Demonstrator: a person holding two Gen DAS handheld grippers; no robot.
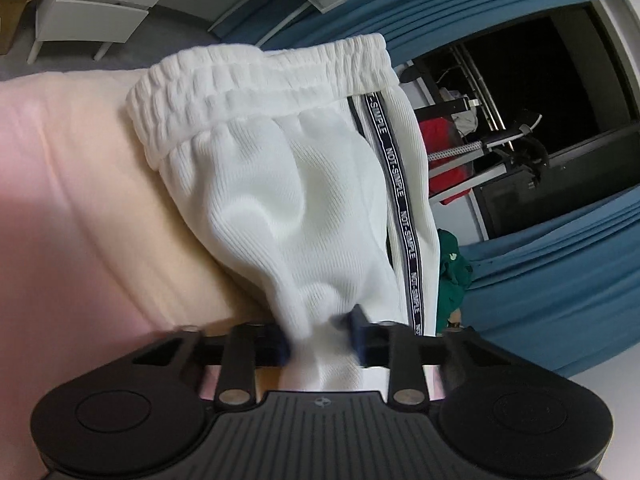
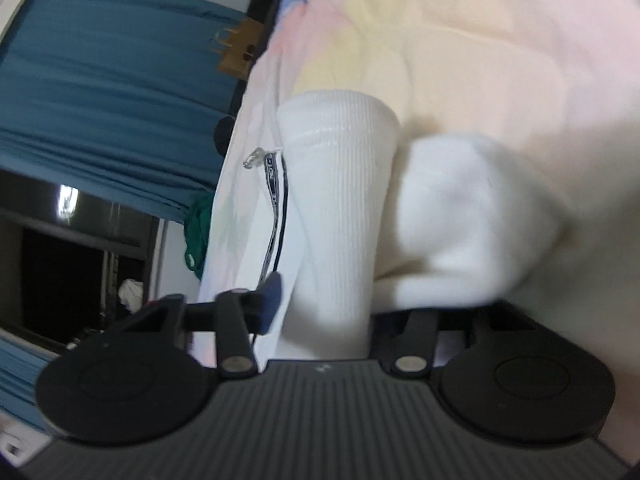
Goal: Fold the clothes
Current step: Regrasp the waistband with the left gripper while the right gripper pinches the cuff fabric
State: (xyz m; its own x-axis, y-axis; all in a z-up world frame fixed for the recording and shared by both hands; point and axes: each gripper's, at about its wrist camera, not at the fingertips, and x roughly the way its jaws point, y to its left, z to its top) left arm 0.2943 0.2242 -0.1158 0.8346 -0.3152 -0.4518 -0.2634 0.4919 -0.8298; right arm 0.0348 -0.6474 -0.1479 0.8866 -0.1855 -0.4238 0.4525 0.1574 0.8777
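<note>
White ribbed shorts [image 1: 280, 184] with an elastic waistband [image 1: 256, 80] and a dark "NOT-SIMPLE" side stripe [image 1: 400, 208] lie on a pale pink and cream bedsheet [image 1: 80, 200]. My left gripper [image 1: 322, 338] is shut on a bunched part of the shorts' fabric, lifting it. In the right wrist view the same shorts [image 2: 340, 200] run between the jaws of my right gripper [image 2: 324, 308], which is shut on a fold of them. Only its left fingertip [image 2: 270, 296] shows. The right one is hidden behind cloth.
Blue curtains [image 1: 560, 280] and a dark window [image 1: 560, 100] stand beyond the bed's edge. A green garment [image 1: 452, 272] lies by the bed edge. White drawers [image 1: 96, 12] stand at the far left. A brown paper bag [image 2: 240, 56] hangs near the curtain.
</note>
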